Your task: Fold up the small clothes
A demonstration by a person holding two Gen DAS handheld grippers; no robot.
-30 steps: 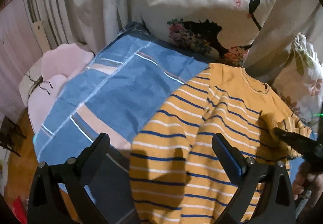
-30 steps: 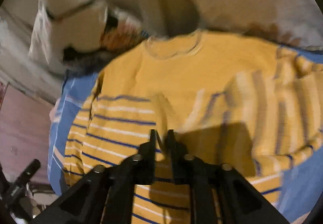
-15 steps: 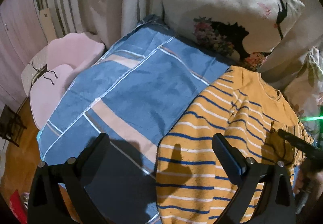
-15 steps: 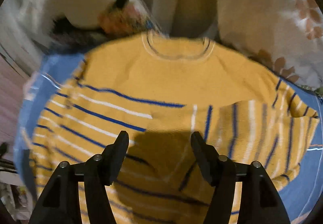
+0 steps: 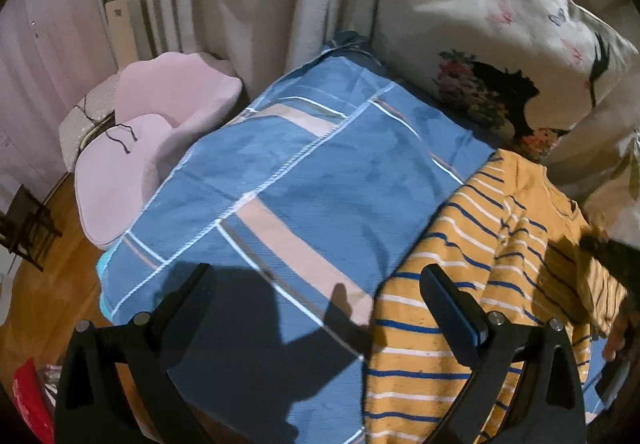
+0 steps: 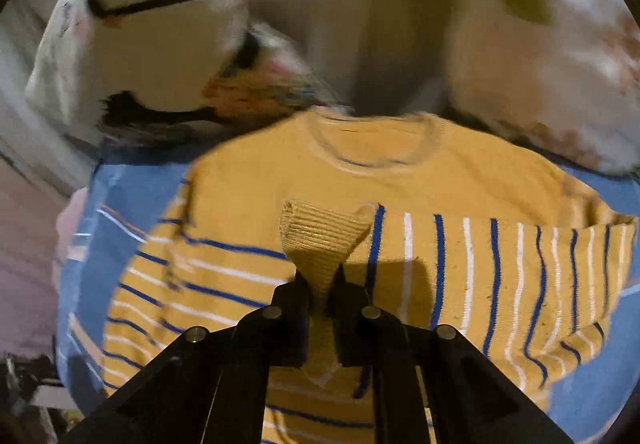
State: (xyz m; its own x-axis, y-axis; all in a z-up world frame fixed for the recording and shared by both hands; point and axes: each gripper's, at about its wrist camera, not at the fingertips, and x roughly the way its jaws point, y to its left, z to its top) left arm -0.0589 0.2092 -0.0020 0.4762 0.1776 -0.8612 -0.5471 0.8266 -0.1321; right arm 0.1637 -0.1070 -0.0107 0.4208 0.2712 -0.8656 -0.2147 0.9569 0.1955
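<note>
**Right gripper re-clamps sleeve cuff**

Blue plaid bedsheet [image 5: 304, 180] carries the yellow striped sweater [image 6: 400, 180], lying flat near the pillows. Right gripper [image 6: 322, 286], open half a second ago, now pinches the ribbed cuff [image 6: 316, 232], so the sleeve fold is likely resuming. Left gripper [image 5: 316, 284] hovers wide open at the sweater's edge, holding nothing.
</note>
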